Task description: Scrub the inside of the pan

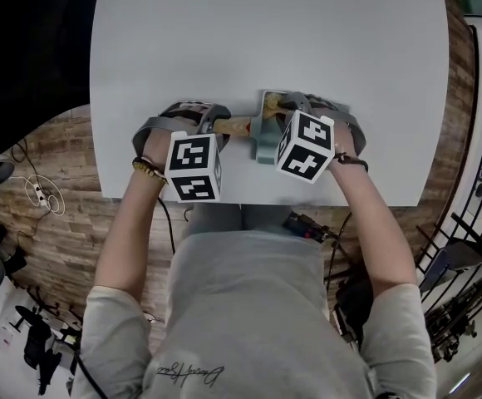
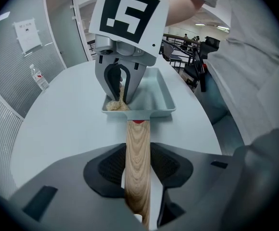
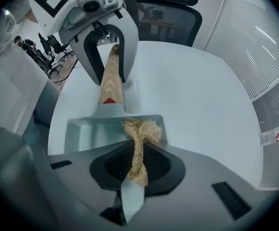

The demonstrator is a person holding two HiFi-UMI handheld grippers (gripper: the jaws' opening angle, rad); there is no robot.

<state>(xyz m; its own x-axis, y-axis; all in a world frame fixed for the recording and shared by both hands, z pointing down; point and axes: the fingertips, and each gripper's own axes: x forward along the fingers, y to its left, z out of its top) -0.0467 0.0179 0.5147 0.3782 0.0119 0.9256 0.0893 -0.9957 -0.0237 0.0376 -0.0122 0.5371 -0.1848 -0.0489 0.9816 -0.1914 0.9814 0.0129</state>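
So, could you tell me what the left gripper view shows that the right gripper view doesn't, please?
Left gripper view only: the left gripper's pads squeezing the wooden handle, and a paper sheet on the glass wall. Right gripper view only: the right gripper's pads pinching the fibre scrubber, and an office chair. Both: the pan, its handle, the scrubber and the table.

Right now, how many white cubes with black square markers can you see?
2. One white, black-patterned cube tops the left gripper; the other tops the right gripper, beside it over the pale rectangular pan. None seems hidden.
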